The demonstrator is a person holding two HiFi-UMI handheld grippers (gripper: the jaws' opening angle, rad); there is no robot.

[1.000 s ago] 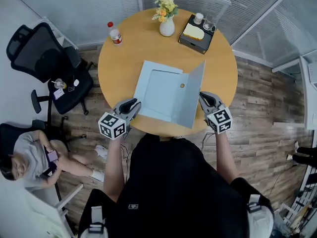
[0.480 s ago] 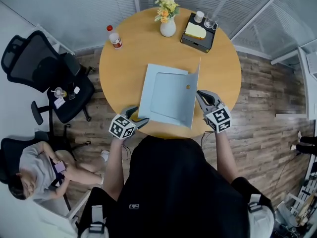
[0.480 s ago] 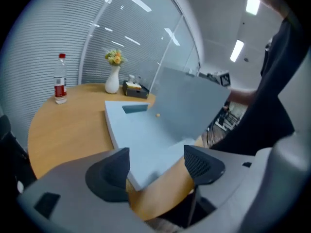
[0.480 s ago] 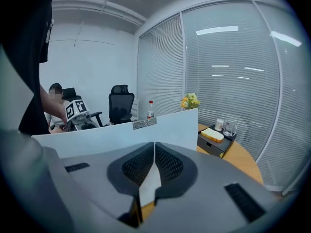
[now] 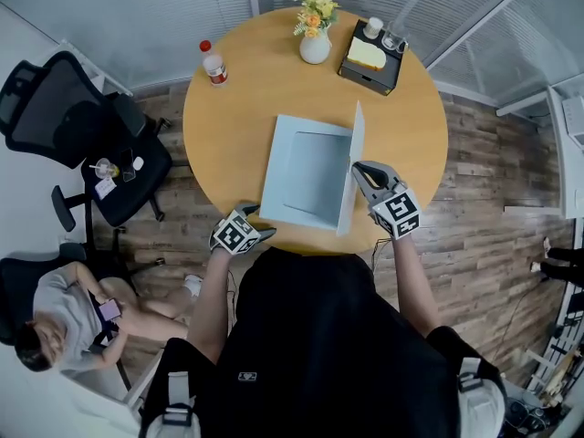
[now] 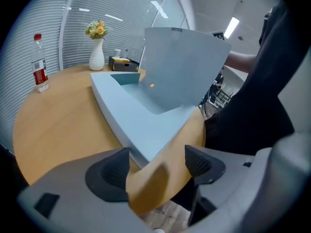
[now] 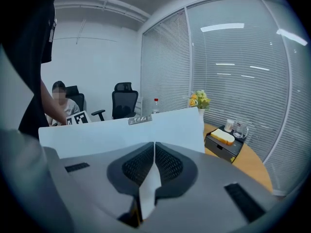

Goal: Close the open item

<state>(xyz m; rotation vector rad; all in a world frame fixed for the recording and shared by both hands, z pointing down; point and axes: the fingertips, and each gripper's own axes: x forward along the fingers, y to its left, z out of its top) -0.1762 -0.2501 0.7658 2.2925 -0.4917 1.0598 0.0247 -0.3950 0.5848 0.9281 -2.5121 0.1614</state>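
1. Head view: the box (image 5: 306,176) lay on the table (image 5: 228,108) near its front edge, with the lid (image 5: 348,176) raised almost upright along the box's right side. My right gripper (image 5: 358,170) met the lid's right face. My left gripper (image 5: 258,222) sat at the table edge by the box's near-left corner.
2. Left gripper view: my left jaws had just been opening and stood released, with only table between them. The box corner lay just ahead.
3. Right gripper view: my right jaws were clenched on the lid's edge.
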